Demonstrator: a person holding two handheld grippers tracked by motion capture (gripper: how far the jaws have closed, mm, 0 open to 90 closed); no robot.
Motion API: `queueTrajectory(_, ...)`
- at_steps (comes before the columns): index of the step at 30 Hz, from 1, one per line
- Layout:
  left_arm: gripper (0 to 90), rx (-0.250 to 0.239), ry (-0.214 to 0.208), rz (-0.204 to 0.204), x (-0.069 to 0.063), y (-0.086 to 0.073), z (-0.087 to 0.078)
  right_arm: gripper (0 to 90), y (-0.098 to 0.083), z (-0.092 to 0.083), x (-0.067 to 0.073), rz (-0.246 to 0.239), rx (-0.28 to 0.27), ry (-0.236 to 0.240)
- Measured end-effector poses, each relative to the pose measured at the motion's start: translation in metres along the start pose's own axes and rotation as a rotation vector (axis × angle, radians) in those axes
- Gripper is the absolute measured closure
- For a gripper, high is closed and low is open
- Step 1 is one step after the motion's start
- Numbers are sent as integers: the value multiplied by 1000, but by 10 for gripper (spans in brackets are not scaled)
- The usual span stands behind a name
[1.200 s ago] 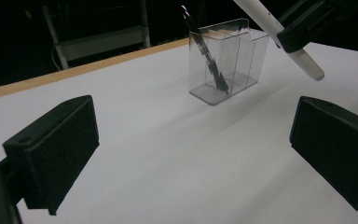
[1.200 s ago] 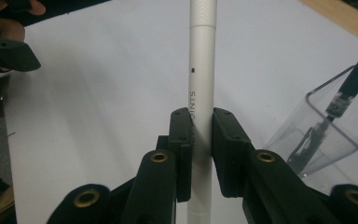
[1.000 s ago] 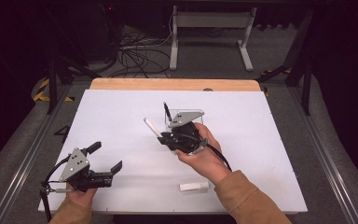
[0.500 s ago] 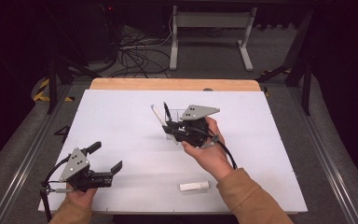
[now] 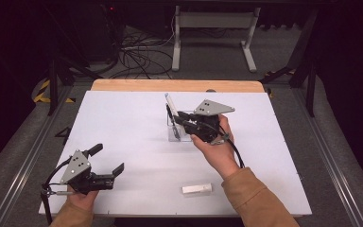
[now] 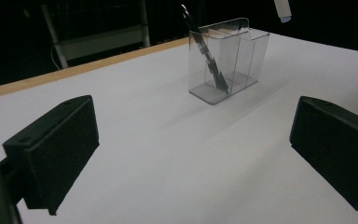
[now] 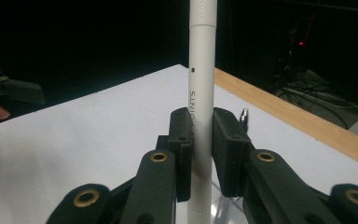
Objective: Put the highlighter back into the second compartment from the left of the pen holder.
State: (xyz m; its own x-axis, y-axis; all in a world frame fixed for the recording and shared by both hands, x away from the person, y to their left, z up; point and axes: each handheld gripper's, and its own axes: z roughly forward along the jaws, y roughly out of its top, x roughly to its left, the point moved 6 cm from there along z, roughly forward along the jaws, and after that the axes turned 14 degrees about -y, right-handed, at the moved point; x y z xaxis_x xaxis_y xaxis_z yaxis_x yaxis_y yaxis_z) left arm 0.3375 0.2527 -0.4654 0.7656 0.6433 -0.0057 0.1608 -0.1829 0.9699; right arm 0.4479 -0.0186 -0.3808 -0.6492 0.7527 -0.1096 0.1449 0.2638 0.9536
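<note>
The right gripper (image 5: 174,118), clamped on the white pen (image 7: 200,93), had carried it toward the table's (image 5: 123,118) far edge, over the clear holder (image 6: 228,60); the left gripper (image 5: 108,161) stayed open, empty, near the front-left corner amid dark surroundings.

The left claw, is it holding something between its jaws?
No, the left claw stands open, with bare white table between its jaws.

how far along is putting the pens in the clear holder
Done: one black pen already stands in the clear holder. In hand: the right gripper clamps a white pen upright above the holder. Left: lowering it in; a white piece lies on the table.
</note>
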Motion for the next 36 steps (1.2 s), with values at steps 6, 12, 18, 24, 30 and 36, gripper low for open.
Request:
queueTrajectory(6,20,2,0,2,0,0,0,790,2,-1,-9,16,-62,-42)
queueTrajectory(12,20,0,0,0,0,0,0,790,3,0,-19,12,-85,-73)
queueTrajectory(18,20,-2,-1,-1,0,0,1,790,2,3,-31,21,-88,-106)
queueTrajectory(24,20,2,-1,0,0,0,0,789,0,9,-45,34,-89,-151)
queueTrajectory(30,20,1,-3,-1,0,0,1,789,-2,15,-50,62,-87,-167)
queueTrajectory(36,20,0,-4,-3,0,-1,1,789,-5,22,-52,67,-83,-182)
